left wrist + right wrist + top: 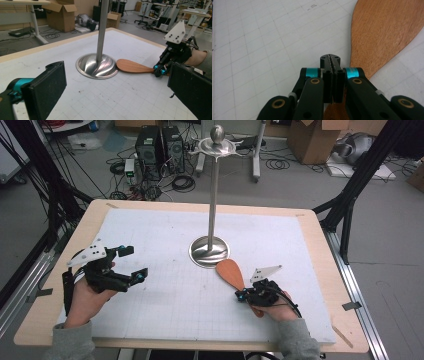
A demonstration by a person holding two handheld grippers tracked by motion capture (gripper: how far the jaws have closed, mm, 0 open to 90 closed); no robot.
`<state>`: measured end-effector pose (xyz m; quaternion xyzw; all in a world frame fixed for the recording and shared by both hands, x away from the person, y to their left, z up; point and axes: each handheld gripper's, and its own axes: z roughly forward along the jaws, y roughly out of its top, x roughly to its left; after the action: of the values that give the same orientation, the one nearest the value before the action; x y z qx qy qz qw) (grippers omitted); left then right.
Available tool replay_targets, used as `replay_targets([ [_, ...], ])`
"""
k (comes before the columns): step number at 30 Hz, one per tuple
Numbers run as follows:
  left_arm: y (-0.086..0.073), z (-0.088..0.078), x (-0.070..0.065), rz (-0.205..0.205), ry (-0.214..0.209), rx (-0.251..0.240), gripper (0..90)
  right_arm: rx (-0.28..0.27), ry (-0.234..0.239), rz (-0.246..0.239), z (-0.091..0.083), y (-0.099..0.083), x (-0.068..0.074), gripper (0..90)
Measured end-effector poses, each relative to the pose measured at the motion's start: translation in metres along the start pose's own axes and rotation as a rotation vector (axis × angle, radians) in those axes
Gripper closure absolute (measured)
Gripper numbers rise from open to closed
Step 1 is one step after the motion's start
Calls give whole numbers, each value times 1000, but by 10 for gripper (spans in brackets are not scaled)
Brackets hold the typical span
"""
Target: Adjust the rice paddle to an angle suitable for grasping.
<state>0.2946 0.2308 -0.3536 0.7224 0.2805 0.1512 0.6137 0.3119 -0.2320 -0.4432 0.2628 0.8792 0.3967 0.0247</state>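
Observation:
A wooden spatula (230,272) lies flat on the white grid mat (165,300), its blade touching the base of a steel stand (209,251). My right gripper (241,295) sits low over the spatula's handle, jaws pressed together with nothing between them. In the right gripper view the shut tips (331,58) hover just left of the spatula blade (384,32). My left gripper (135,263) is held over the left of the mat, open and empty. In the left gripper view, between the wide pads (47,87), lie the stand (97,66), the spatula (132,67) and the right gripper (158,71).
The stand's tall pole ends in a tray with a ball (217,135) high above the mat. The wooden table edge (320,240) frames the mat. Black frame struts (350,190) rise at both sides. Computers, cables and cardboard boxes sit on the floor beyond.

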Motion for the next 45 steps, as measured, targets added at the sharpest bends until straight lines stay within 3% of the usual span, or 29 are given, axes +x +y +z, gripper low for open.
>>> replay_targets([
  [18,-1,1,0,1,0,8,25,12,-3,65,-20,-14,-17,894],
  [25,-1,3,-1,1,-3,13,25,10,-48,106,-32,-21,-26,894],
  [26,-1,3,-1,-1,-6,15,25,10,-87,129,-36,-24,-29,894],
  [29,-2,4,-1,0,-5,16,25,2,-127,157,-44,-29,-35,894],
  [45,-3,8,-2,2,-1,37,25,-74,-184,267,-59,-48,-55,895],
])
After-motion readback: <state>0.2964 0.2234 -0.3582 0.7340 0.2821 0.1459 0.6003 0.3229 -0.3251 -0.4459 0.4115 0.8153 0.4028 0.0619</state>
